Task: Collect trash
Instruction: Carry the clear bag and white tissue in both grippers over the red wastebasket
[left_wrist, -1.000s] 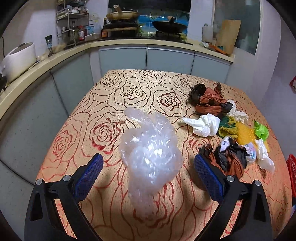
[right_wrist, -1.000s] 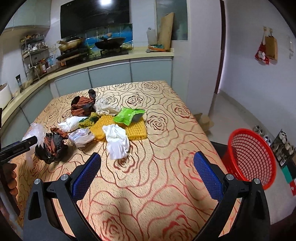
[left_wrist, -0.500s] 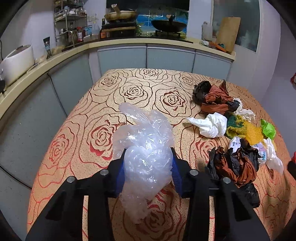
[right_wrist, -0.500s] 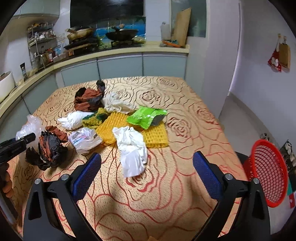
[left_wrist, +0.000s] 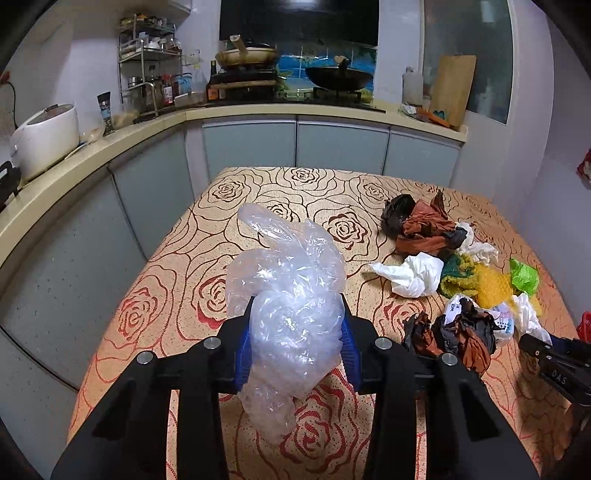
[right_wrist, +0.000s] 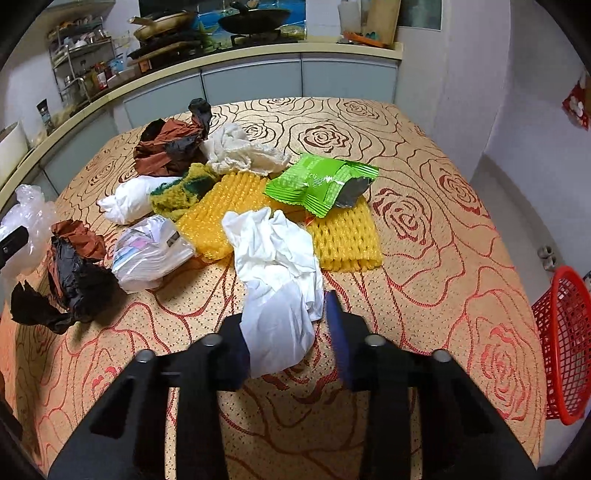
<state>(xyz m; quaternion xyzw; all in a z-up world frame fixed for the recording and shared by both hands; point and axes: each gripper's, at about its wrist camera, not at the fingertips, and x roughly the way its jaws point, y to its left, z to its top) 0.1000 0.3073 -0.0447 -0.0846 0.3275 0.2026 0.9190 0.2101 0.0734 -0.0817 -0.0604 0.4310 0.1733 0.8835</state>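
My left gripper (left_wrist: 295, 343) is shut on a clear crumpled plastic bag (left_wrist: 291, 291) and holds it above the rose-patterned table (left_wrist: 177, 280). My right gripper (right_wrist: 290, 343) has closed around the near end of a white crumpled paper (right_wrist: 277, 266) lying on the table; the left pad is hidden behind it. More trash lies beyond: yellow foam net (right_wrist: 332, 236), green snack wrapper (right_wrist: 317, 184), white plastic bag (right_wrist: 149, 254), brown-black wrappers (right_wrist: 70, 269), (right_wrist: 170, 147).
A red mesh basket (right_wrist: 561, 347) stands on the floor to the right of the table. Kitchen counter with rice cooker (left_wrist: 44, 136) and cabinets runs along the left and back. The right gripper shows at the left wrist view's right edge (left_wrist: 554, 369).
My left gripper closed on the clear bag and lifted it. My right gripper moved forward to the white paper and closed around it.
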